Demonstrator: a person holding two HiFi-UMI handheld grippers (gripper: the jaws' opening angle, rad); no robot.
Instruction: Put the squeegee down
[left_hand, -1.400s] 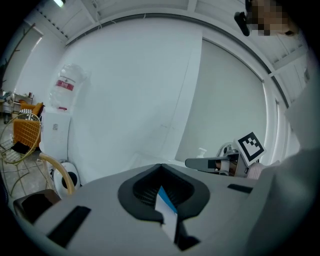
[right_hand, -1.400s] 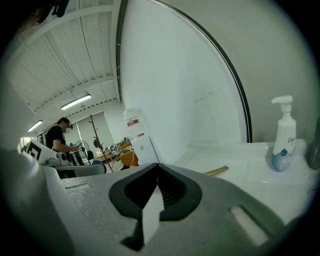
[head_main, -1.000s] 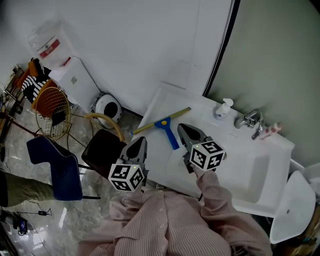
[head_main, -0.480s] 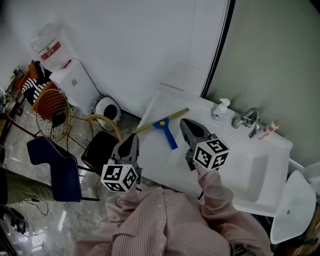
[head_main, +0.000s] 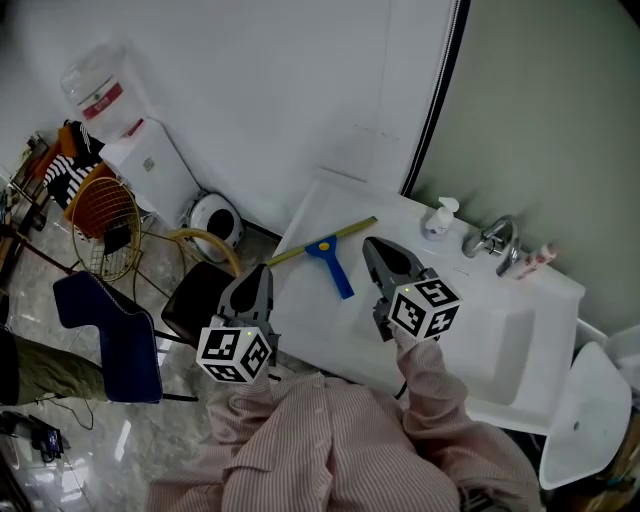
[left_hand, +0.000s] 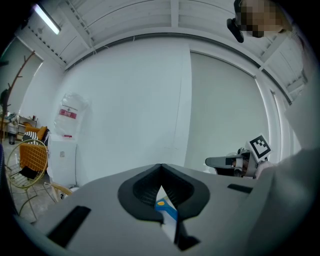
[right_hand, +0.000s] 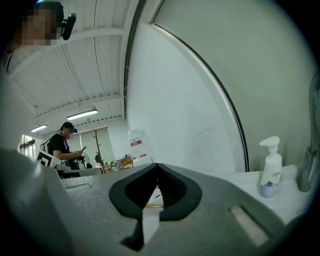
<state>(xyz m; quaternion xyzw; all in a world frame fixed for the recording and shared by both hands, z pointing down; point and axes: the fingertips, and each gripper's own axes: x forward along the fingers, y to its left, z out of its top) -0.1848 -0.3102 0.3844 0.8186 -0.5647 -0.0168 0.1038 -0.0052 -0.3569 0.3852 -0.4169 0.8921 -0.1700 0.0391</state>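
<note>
The squeegee (head_main: 334, 265), with a blue handle and a yellowish blade, lies flat on the white counter (head_main: 318, 322) left of the sink. No gripper touches it. My right gripper (head_main: 373, 246) hovers just right of the handle, jaws shut and empty. My left gripper (head_main: 262, 273) hangs off the counter's left edge, also shut and empty. In the left gripper view the jaws (left_hand: 161, 166) meet at the tips, and the squeegee's blue handle (left_hand: 168, 211) shows through the gap behind them. The right gripper view shows closed jaws (right_hand: 157, 166) with nothing between them.
A soap pump bottle (head_main: 438, 218), a faucet (head_main: 490, 238) and a pink tube (head_main: 537, 261) stand behind the sink basin (head_main: 520, 345). On the floor at left are a dark stool (head_main: 200, 300), a blue chair (head_main: 105, 335), a yellow wire basket (head_main: 103, 210) and a water dispenser (head_main: 150, 165).
My left gripper has drifted left, away from the counter edge. The right gripper has barely shifted. The squeegee lies where it was.
</note>
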